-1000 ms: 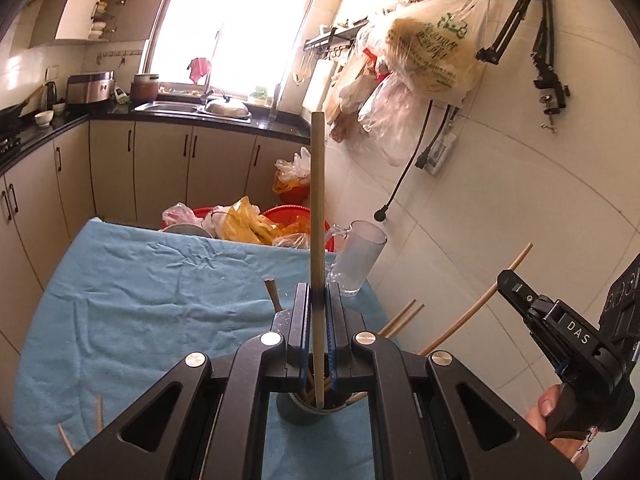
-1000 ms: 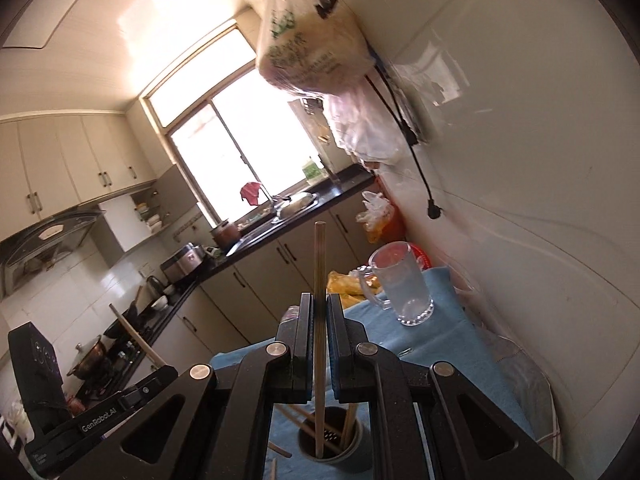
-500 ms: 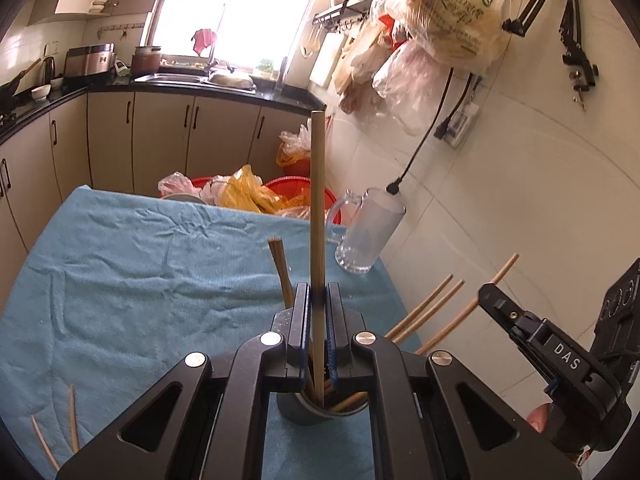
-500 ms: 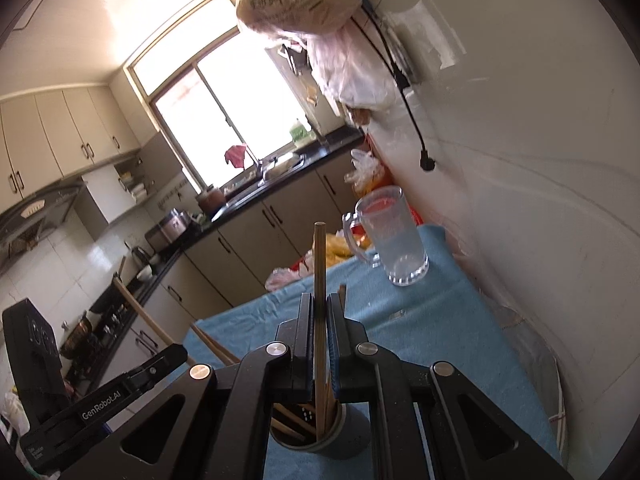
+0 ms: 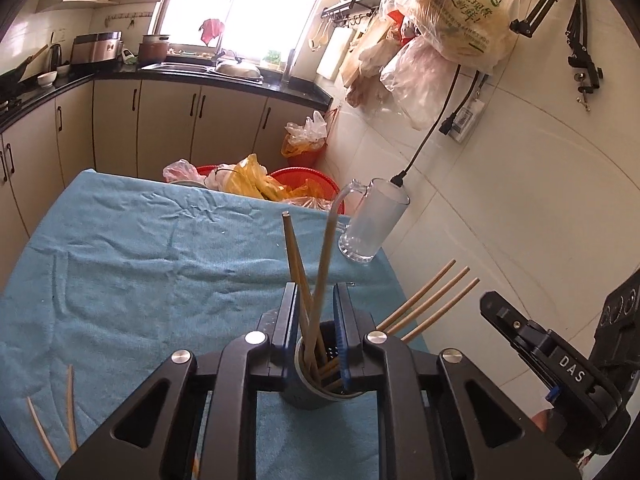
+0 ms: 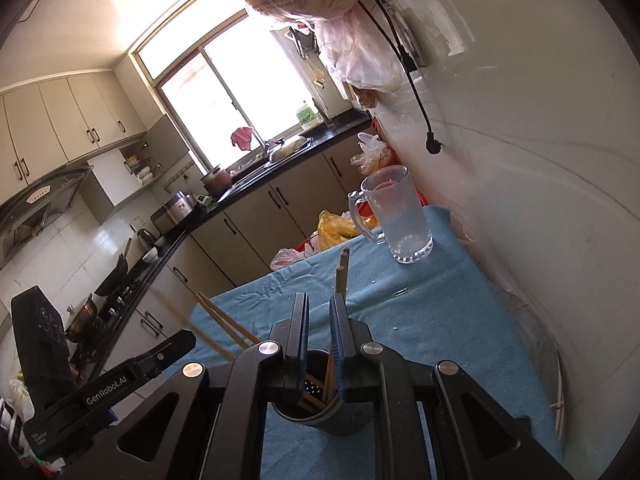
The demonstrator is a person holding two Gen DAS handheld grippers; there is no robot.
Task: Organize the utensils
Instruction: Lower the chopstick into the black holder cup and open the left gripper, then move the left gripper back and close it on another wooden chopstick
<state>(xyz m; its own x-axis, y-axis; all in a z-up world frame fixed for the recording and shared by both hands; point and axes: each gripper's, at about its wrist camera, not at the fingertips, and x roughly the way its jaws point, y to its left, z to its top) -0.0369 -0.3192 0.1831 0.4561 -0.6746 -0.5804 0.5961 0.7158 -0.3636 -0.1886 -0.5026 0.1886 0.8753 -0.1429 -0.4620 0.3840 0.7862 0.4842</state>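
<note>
Left wrist view: low in the frame the left gripper (image 5: 316, 340) is seen with its jaws opening, and the chopstick (image 5: 325, 264) that was clamped upright a second ago is now let go, leaning free in the holder (image 5: 310, 394). Right wrist view: the right gripper (image 6: 318, 344) is likewise opening, its chopstick (image 6: 341, 276) dropped in. Two more sticks are thus judged stowed. Further left, loose chopsticks (image 5: 70, 412) remain on the blue cloth (image 5: 140, 264).
</note>
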